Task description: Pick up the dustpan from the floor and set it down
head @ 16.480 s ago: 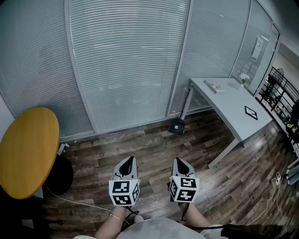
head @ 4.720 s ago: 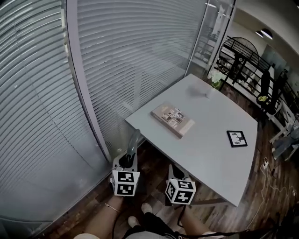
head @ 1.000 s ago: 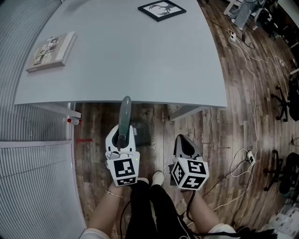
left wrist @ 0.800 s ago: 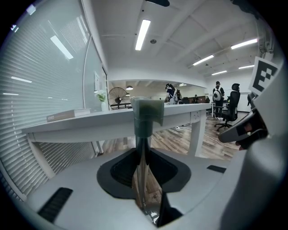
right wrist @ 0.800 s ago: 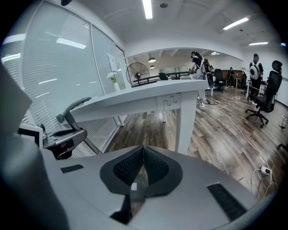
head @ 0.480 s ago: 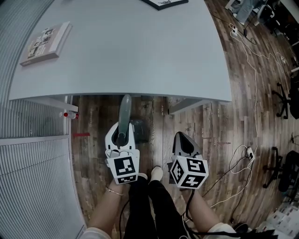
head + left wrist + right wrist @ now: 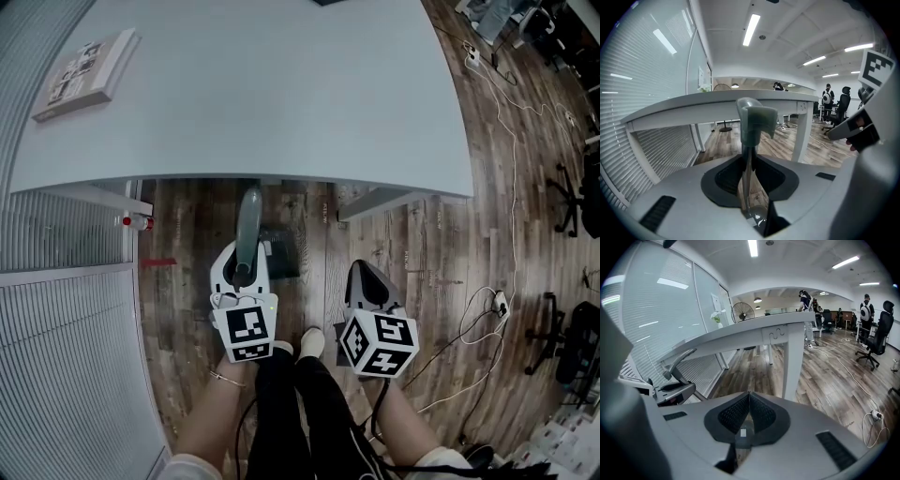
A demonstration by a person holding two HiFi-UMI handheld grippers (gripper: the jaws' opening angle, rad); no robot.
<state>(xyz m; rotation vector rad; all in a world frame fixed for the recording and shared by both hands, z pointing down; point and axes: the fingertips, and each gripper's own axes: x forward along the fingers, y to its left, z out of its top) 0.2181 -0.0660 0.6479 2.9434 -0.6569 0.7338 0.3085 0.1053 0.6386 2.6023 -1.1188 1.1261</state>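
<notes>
No legible txt; print on book cover on table too small to read

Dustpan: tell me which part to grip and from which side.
Grip the handle, coming in from the person's side with the jaws across its stem: it is long, slim and stands upright above the pan. The left gripper is shut on it that way.

dustpan | grey-green handle, dark pan | handle gripped in left claw
</notes>
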